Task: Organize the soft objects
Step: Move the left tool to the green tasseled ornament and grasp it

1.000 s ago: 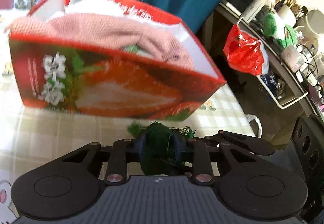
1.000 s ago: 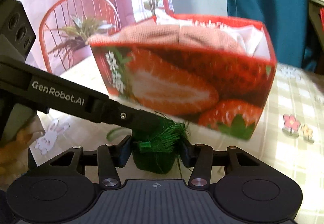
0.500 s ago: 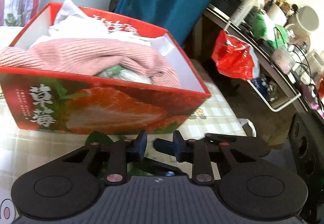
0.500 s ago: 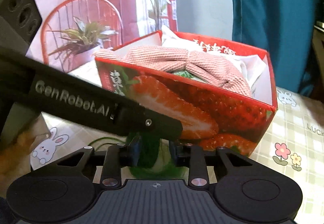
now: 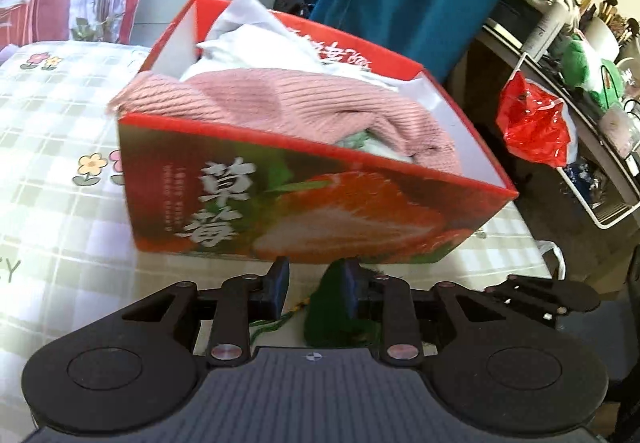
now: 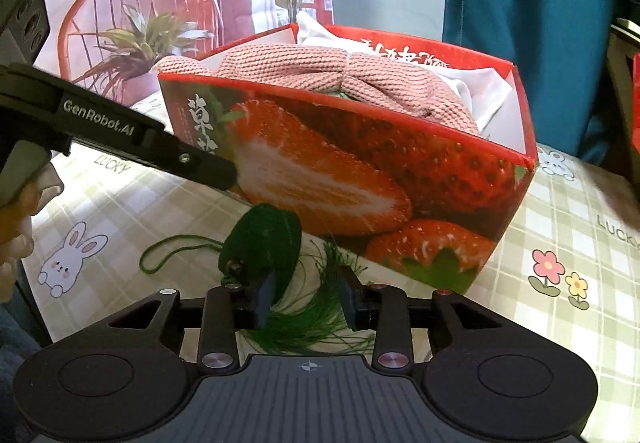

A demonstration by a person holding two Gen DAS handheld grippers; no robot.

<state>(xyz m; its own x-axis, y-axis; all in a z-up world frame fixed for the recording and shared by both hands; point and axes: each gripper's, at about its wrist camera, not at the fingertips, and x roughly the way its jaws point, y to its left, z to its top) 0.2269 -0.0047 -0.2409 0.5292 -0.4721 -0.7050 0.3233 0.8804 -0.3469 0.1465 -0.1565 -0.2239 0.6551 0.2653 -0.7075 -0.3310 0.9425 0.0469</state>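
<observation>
— Where is the green thing now?

— I see the green tasselled pouch [image 6: 262, 243] on the checked tablecloth [image 6: 568, 235], just in front of the strawberry box [image 6: 360, 179]. Its cord loop [image 6: 172, 249] lies to the left on the cloth, and the tassel threads [image 6: 320, 319] spread between my right fingers.

— Does the right gripper hold it?

— No. The right gripper [image 6: 306, 297] has its jaws apart. The left pad [image 6: 264, 295] touches the pouch edge, or is just beside it; the other pad stands free.

— And the left gripper?

— From its own camera, the left gripper [image 5: 314, 289] is also apart, with bare cloth in the gap. The pouch [image 5: 332, 315] sits against the right-side finger [image 5: 352, 287], partly hiding it. In the right view, the left gripper's arm [image 6: 120, 131] reaches in from the left, with its tip above the pouch.

— What is inside the box?

— A pink knitted garment [image 5: 288, 103] lies on top and hangs a little over the near-left corner. White cloth [image 5: 260, 31] is behind it.
</observation>
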